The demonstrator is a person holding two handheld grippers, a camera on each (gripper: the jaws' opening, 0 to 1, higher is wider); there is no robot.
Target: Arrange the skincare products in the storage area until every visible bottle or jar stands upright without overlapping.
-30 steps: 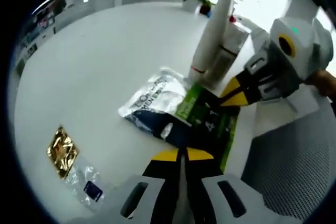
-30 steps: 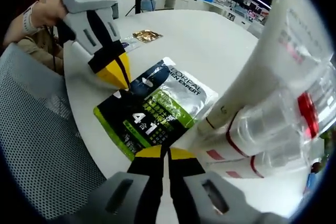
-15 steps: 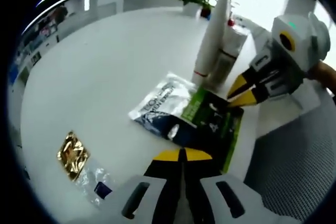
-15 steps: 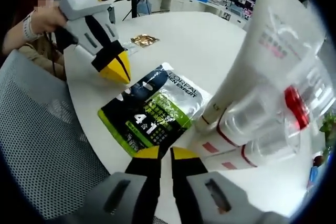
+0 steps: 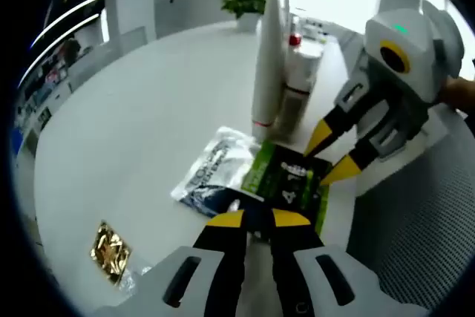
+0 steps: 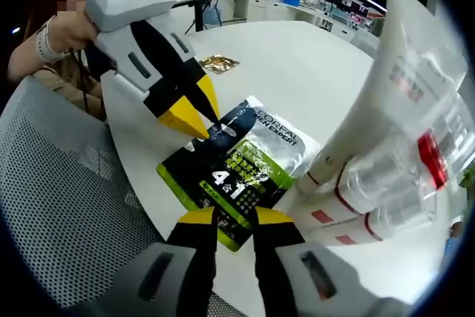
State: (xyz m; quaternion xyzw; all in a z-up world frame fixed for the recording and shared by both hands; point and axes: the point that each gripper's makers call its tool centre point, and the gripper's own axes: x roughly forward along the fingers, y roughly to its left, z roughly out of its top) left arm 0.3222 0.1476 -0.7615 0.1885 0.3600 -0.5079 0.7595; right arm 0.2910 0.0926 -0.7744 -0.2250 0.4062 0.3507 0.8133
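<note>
A round white tabletop (image 5: 133, 109) carries a small cluster of skincare items close to the edge nearest the person. Lying flat there is a black and green sachet (image 6: 234, 172), printed with a large "4 in 1", its green end toward the table edge and its silver end pointing inward. Just beyond the silver end stand a tall white tube (image 5: 266, 57) and, touching it, a clear bottle with a red band (image 5: 297, 83); both are upright and seem already settled, so the flat sachet looks like the piece in hand. The left gripper (image 5: 256, 219) hovers over one end of the sachet with its yellow-tipped jaws slightly parted, holding nothing. The right gripper (image 6: 234, 219) approaches the green end from the table edge, jaws also a little apart and empty. The two come from opposite ends, probably so one can steady or pinch the packet while the other lifts it; a thin, limp pouch lying flush on the surface gives little to grasp. In the right gripper view a person's hand (image 6: 56, 35) holds the left gripper. Farther along the tabletop, well apart from the cluster, lie a small gold foil packet (image 5: 110, 249) and a clear wrapper beside it. A grey mesh chair (image 6: 67, 220) sits at the table edge.
</note>
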